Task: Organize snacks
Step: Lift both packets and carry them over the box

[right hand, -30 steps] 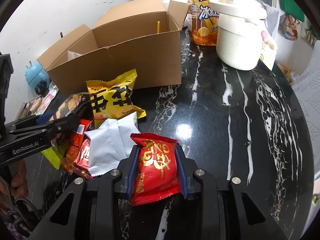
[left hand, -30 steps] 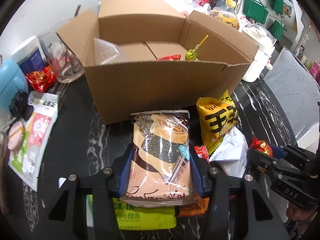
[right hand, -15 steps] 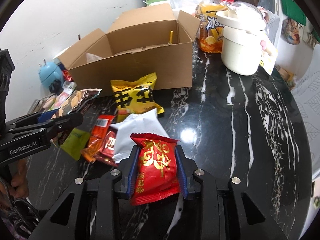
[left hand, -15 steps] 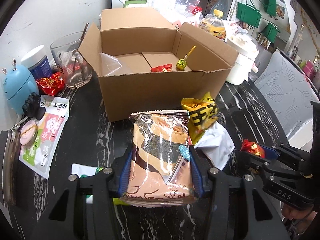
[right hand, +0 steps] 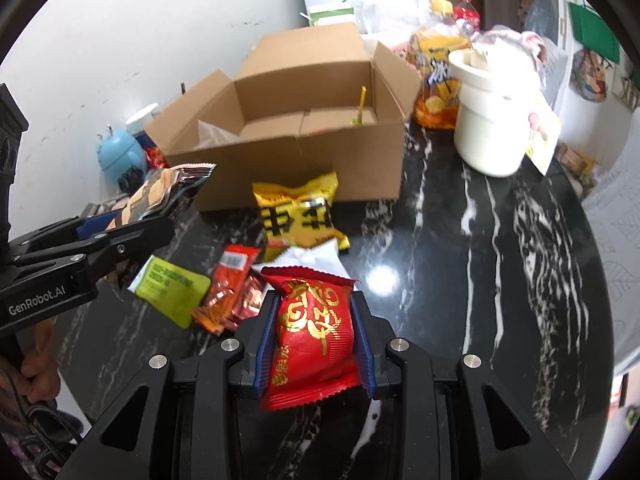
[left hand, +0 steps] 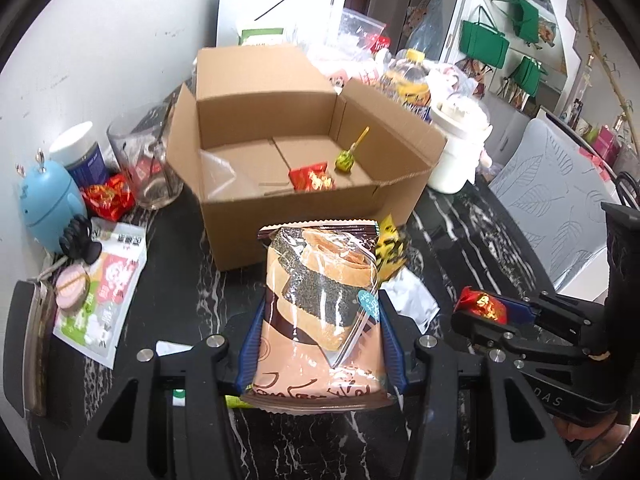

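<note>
From the left wrist view, the left tongs (left hand: 320,344) pinch a brown seaweed-roll packet (left hand: 320,316), its front showing a rolled biscuit banded with dark seaweed and looping script near its bottom edge, held above the black marbled surface (left hand: 180,296) just near of the open cardboard box (left hand: 296,168). A red sachet (left hand: 312,177) and a lollipop (left hand: 345,160) lie inside the box. At right, the other tool's body reads "DAS". From the right wrist view, the right tongs (right hand: 314,336) pinch a red packet (right hand: 314,332) with gold characters. The left tool reads "GenRobot.AI". A yellow bag (right hand: 300,212) with bold black characters lies before the box.
</note>
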A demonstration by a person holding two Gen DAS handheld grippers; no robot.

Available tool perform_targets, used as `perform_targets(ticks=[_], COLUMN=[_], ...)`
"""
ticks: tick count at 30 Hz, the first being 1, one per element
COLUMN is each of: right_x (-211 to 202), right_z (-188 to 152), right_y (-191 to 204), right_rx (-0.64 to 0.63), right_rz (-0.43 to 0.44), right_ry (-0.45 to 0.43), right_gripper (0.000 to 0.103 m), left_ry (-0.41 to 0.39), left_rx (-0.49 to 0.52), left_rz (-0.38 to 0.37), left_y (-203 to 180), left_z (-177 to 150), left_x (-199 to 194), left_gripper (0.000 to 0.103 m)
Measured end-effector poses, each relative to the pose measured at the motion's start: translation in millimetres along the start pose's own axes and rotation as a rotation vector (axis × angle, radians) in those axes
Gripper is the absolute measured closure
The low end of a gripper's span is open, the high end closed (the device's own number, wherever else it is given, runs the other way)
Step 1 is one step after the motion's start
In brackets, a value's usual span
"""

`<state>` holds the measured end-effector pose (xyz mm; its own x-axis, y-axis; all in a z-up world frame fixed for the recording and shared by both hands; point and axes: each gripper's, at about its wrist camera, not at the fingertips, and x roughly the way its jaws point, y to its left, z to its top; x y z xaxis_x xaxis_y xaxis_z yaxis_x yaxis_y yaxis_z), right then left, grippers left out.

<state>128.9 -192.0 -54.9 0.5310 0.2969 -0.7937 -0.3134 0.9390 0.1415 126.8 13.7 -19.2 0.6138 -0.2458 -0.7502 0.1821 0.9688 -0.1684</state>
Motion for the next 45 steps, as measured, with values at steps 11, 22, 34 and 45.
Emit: perform_targets(ticks=[11,22,34,45], right_x=[-17,-21,-3,65], right_z=[46,109,187,235], right_y=[7,6,6,0], right_rx=[-0.058,-0.102,-0.159,-0.169], right_rz=[-0.004,-0.002,0.022,-0.030], right_ry=[-0.083,-0.164,-0.211,-0.124], right_gripper=[0.069,0.069,0.069,0.069], left_ry=[-0.097,-0.191,-0.242,-0.155], left_rx=[0.010,0.010,0.033,0.057], left_rz=[-0.008,0.003,0.050,0.118], left_y=[1,12,27,43], left_z=[36,89,162,195], left_x=[-16,-15,6,65], left_gripper=[0.053,0.053,0.053,0.053])
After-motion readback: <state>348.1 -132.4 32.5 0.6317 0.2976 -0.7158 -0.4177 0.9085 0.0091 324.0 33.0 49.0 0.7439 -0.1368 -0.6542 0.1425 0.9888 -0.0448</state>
